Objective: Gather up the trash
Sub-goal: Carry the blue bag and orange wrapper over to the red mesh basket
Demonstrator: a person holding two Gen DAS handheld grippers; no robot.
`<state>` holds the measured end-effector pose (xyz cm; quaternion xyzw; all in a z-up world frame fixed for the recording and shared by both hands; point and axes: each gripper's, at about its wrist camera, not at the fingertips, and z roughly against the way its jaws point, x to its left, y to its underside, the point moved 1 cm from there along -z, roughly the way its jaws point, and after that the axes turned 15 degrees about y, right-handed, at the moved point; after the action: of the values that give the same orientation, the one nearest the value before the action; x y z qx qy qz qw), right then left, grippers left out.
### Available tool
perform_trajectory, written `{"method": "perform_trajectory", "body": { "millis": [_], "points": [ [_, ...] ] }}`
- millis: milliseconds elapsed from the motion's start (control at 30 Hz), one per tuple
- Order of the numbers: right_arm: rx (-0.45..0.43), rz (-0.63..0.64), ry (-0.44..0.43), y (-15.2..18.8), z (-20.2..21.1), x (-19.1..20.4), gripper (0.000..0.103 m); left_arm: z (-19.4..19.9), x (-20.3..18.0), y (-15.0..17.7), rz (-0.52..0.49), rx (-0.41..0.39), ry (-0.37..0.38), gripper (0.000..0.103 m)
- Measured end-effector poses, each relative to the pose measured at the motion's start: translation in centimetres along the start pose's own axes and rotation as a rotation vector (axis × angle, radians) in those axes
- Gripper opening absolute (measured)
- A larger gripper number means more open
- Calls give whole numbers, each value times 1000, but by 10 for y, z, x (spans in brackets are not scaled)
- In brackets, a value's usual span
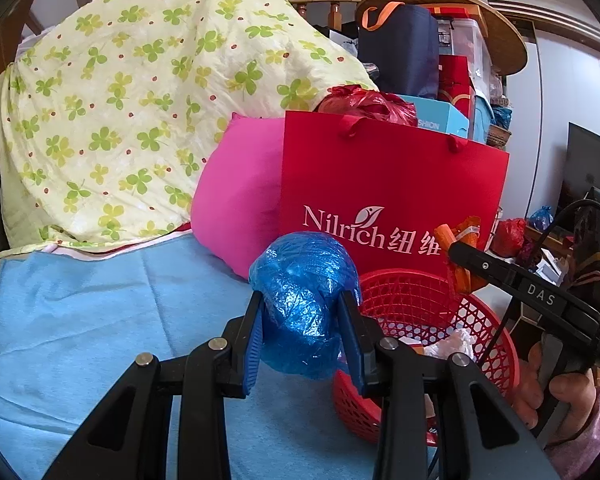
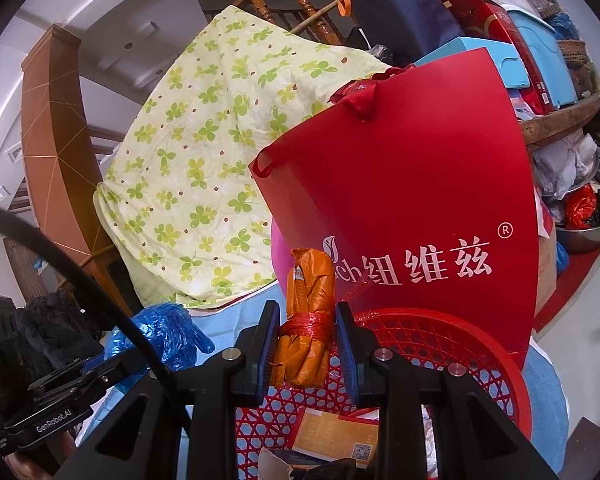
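Both tongs clamped, left point(image 1: 302, 328) on blue bag wad point(image 1: 304, 304), right point(image 2: 307, 344) on orange wrapper point(image 2: 310, 320); slick plastic may slip before reaching red basket point(image 1: 496, 344).

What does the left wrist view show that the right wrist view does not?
Only the left wrist view shows the left gripper clamping the blue bag. Only the right wrist view shows the right gripper clamping the orange packet, a card in the basket and a steel bowl. Both show the red basket, red paper bag and clover quilt.
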<state>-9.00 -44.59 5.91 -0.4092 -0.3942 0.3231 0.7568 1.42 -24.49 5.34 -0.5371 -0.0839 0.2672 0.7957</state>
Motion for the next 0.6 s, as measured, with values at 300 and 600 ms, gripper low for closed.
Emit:
{"method": "perform_trajectory", "body": {
  "millis": [300, 600],
  "points": [
    [-3, 1, 5, 0, 1, -1, 30, -4, -4, 2, -6, 12, 24, 38],
    [-7, -17, 25, -1, 5, -9, 30, -7, -9, 3, 18, 9, 119, 37]
  ]
}}
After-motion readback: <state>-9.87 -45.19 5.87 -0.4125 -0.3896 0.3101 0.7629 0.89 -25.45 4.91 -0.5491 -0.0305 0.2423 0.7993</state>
